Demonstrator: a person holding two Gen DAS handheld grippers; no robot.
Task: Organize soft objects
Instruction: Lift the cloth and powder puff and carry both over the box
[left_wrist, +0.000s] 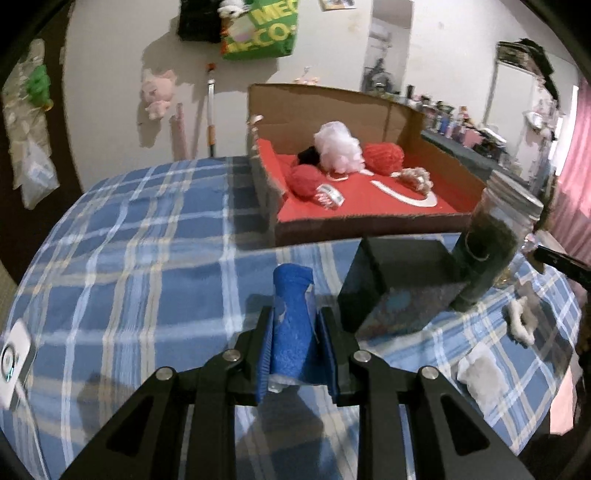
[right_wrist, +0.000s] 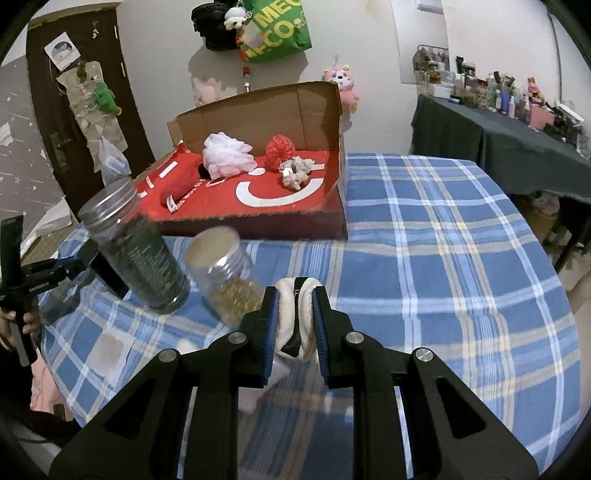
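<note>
My left gripper (left_wrist: 295, 314) is shut on a rolled blue cloth (left_wrist: 293, 317) and holds it above the blue plaid tablecloth (left_wrist: 147, 277). My right gripper (right_wrist: 294, 314) is shut on a white soft pouch with a dark zip (right_wrist: 297, 317), also above the cloth. An open cardboard box with a red floor (left_wrist: 369, 206) stands behind; it also shows in the right wrist view (right_wrist: 258, 210). It holds a white mesh puff (right_wrist: 226, 153), red yarn balls (left_wrist: 382, 157), and a cream scrunchie (right_wrist: 294, 171).
A dark-filled jar with a metal lid (right_wrist: 136, 247) and a clear jar with yellow contents (right_wrist: 225, 273) stand left of my right gripper. A black box (left_wrist: 399, 280) sits by the jar. A white fluffy item (left_wrist: 521, 321) and a grey pad (left_wrist: 480, 376) lie at right.
</note>
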